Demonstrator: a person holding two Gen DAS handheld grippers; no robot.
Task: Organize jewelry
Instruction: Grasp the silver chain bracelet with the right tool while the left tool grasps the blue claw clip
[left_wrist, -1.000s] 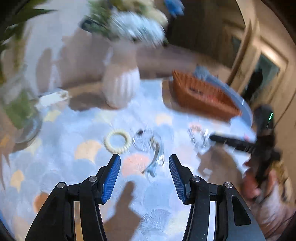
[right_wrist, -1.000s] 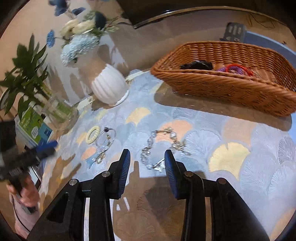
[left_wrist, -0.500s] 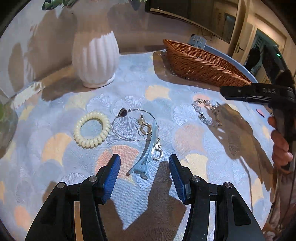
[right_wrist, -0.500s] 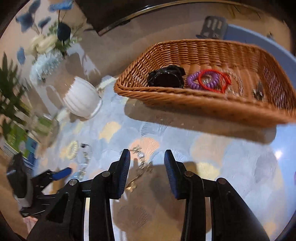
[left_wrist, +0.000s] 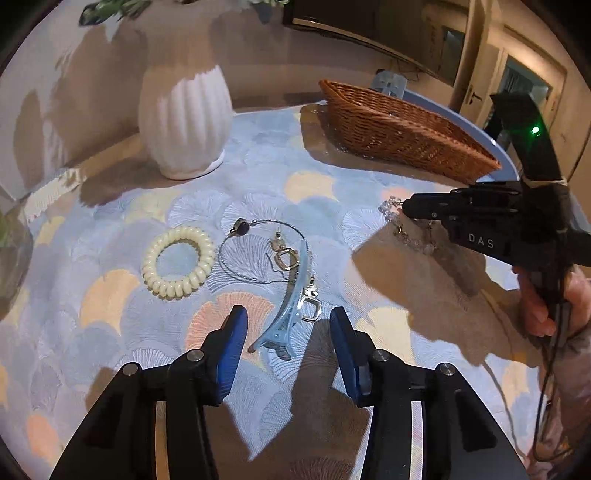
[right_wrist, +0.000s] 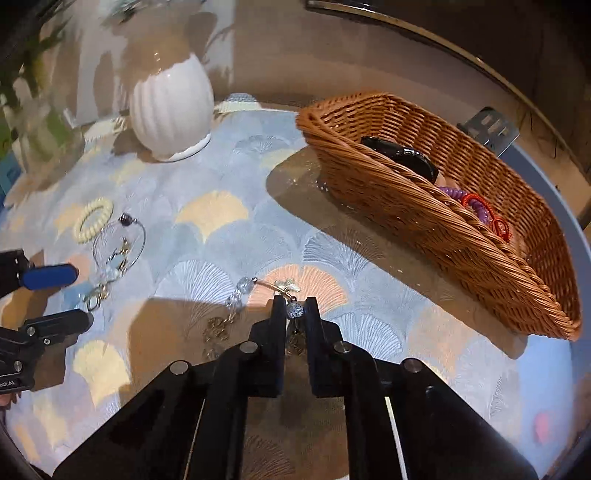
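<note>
a round worktop covered in a cloth of pale blue, yellow and peach fan shapes carries a white ribbed vase and a brown wicker basket. inside the basket lie a black watch-like piece, a purple coil tie and a red coil tie. the right gripper has its fingers drawn narrow around a crystal bead of the beaded bracelet, which trails across the cloth in front of the basket. the left gripper has its fingers closing, not yet pressing, with the tail of the light blue hair clip lying between them on the cloth. touching the clip are a thin wire necklace and small metal rings; a cream coil hair tie sits just beside them. a hand grips the right gripper's handle.
</note>
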